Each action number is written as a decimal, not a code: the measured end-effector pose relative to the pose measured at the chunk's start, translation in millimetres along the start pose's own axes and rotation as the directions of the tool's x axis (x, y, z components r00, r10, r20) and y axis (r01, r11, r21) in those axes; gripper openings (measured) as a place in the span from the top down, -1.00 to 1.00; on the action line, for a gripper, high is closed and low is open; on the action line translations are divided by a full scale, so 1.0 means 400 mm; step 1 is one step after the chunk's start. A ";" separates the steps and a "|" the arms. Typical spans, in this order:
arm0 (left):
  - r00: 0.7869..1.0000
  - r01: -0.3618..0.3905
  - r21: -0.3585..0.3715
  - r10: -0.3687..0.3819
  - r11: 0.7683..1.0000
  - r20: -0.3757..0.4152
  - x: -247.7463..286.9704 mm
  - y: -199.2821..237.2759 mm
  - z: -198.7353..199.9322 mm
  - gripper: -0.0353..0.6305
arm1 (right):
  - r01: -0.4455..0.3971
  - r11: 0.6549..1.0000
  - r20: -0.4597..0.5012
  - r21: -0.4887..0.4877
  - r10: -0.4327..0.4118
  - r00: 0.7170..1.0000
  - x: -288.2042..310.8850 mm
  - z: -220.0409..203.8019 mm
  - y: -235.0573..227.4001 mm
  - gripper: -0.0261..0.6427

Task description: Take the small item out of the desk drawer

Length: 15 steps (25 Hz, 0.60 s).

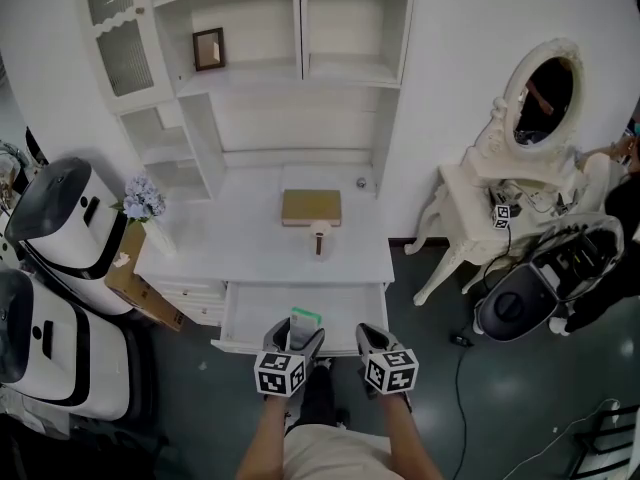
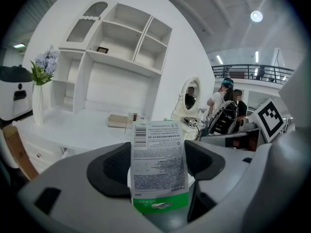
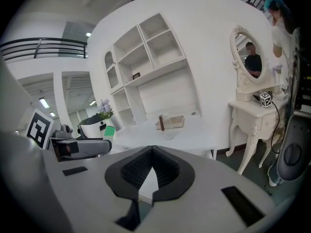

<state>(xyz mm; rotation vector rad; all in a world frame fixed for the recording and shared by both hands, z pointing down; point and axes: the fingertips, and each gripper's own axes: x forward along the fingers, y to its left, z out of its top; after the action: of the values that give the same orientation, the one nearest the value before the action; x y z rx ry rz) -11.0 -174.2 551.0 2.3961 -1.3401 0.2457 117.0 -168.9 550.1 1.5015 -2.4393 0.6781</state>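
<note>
Packet [image 2: 158,152] sits pinched in left tool [image 2: 159,165] over open drawer [image 1: 255,308]; right tool [image 3: 152,155], at its 3 o'clock, is pressed together

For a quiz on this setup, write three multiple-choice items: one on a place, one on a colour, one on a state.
1. Where is the packet? A on the desk top; B between the jaws of the left gripper; C on a shelf.
2. Its bottom band is: A red; B green; C blue.
3. The drawer is: A open; B shut; C taken out.
Key: B, the jaws clamp it on both sides; B, green shows below the print; A, its bare floor shows in the head view.
</note>
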 end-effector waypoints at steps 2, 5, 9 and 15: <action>1.000 -0.010 0.018 0.010 1.000 -0.019 -0.004 -0.001 -0.015 -0.18 | -0.004 1.000 -0.004 0.002 0.004 1.000 0.000 -0.005 0.002 0.85; 0.999 -0.029 0.040 0.030 0.999 -0.038 -0.006 -0.003 -0.028 -0.18 | -0.016 1.000 -0.002 -0.001 0.016 1.000 0.003 -0.004 0.005 0.85; 0.996 -0.050 0.086 0.057 0.995 -0.075 -0.005 0.000 -0.050 -0.18 | -0.026 0.999 -0.016 -0.042 0.026 1.000 0.009 -0.016 0.017 0.85; 0.988 -0.086 0.137 0.102 0.987 -0.112 0.004 0.012 -0.077 -0.18 | -0.067 0.993 -0.056 -0.093 0.062 0.996 0.027 -0.042 0.036 0.85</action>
<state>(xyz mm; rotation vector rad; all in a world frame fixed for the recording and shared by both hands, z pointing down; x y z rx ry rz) -13.3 -164.9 580.6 2.3844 -1.4242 0.5097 98.1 -163.8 565.0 1.3577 -2.4523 0.5977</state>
